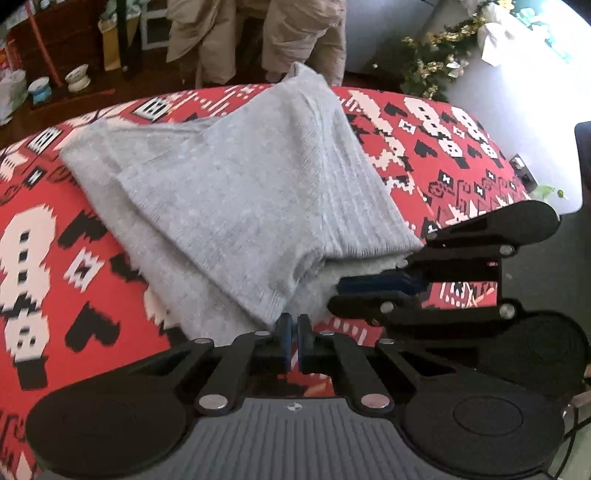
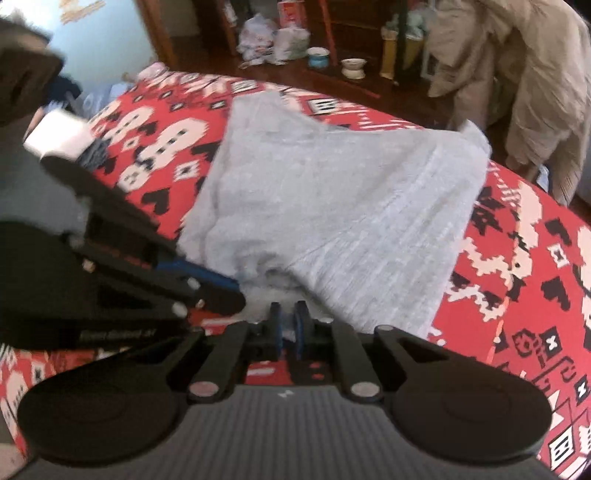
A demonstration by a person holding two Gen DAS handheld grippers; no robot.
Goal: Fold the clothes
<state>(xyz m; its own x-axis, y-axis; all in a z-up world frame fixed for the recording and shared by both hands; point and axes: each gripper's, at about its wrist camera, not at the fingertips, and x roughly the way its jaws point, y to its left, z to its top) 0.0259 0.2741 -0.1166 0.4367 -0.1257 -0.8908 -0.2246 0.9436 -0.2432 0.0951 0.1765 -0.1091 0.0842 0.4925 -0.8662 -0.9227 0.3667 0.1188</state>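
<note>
A grey knitted garment (image 1: 236,192) lies partly folded on a bed with a red, white and black patterned cover (image 1: 55,258). One flap is laid over the rest. My left gripper (image 1: 293,326) is shut on the near hem of that flap. My right gripper (image 1: 334,294) comes in from the right, its blue pads closed on the fleecy edge just beside it. In the right wrist view the garment (image 2: 351,206) spreads away over the cover (image 2: 517,277). There my right gripper (image 2: 287,321) pinches the cloth's near edge, and the left gripper (image 2: 240,291) meets the same edge from the left.
A beige coat (image 1: 221,33) hangs beyond the bed's far side, seen also in the right wrist view (image 2: 517,74). Small bowls (image 1: 77,75) stand on the dark wooden floor near shelves. A decorated green plant (image 1: 436,66) stands at the far right by a white wall.
</note>
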